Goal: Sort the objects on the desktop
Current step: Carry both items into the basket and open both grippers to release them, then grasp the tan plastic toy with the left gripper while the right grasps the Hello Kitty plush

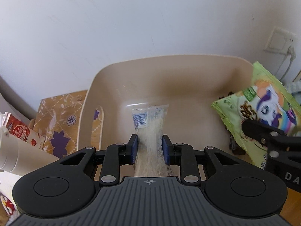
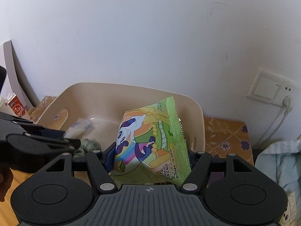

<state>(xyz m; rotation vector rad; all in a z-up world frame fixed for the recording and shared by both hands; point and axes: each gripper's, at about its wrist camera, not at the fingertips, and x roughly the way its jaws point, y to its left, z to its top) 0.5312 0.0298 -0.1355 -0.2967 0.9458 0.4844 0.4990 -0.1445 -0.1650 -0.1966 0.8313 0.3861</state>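
Observation:
A beige plastic bin stands against the wall. My left gripper hangs over it, shut on a clear packet with a blue barcode that points down into the bin. A green snack bag with a cartoon pony stands tilted between the jaws of my right gripper, above the bin's right side. Those jaws stand wide, with the bag's edges beside the blue pads and no visible squeeze. In the left wrist view the bag is blurred behind a right finger. The left gripper and packet show at the left.
Greenish and dark wrapped items lie on the bin floor. A gold flowered tablecloth covers the table on both sides. A red carton and a white bottle stand left. A wall socket and pale blue cloth are right.

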